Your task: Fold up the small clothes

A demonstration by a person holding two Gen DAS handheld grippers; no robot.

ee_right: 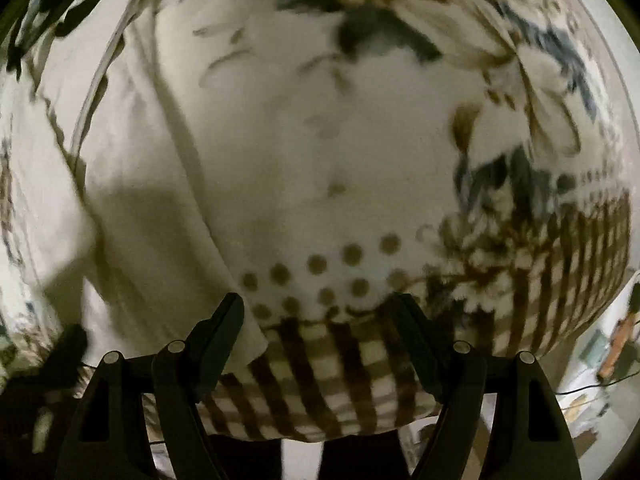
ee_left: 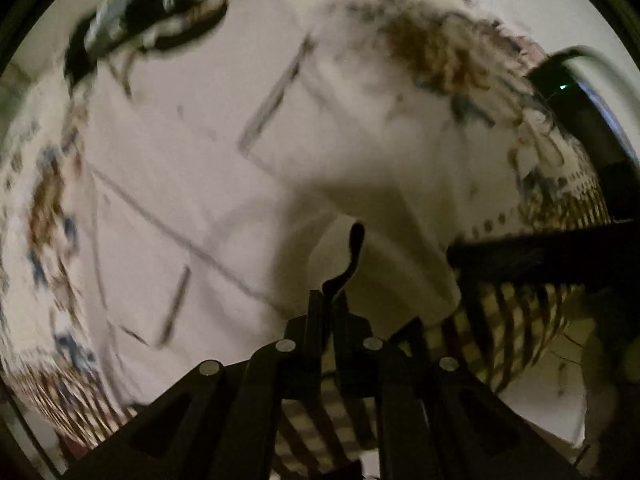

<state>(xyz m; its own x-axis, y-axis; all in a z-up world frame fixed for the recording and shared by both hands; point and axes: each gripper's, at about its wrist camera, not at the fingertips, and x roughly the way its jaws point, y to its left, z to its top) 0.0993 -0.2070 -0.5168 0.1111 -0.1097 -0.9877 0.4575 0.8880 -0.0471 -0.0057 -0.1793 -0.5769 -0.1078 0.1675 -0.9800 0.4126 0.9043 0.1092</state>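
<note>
White garment [ee_left: 224, 168] lies on the patterned bedspread [ee_right: 360, 368]; left tongs [ee_left: 329, 300] pinch its edge, right tongs [ee_right: 316, 320] stand wide. Next, probably carry the edge over.

You're working in what looks like a home, at a bed or table draped in a patterned cover [ee_right: 360, 380] with brown checks, dots and blue-brown flowers. Past its edge at lower right you get a pale floor [ee_right: 592, 396] with scattered household bits (too blurred to name). A white garment [ee_left: 192, 184] lies spread across that cover.
</note>
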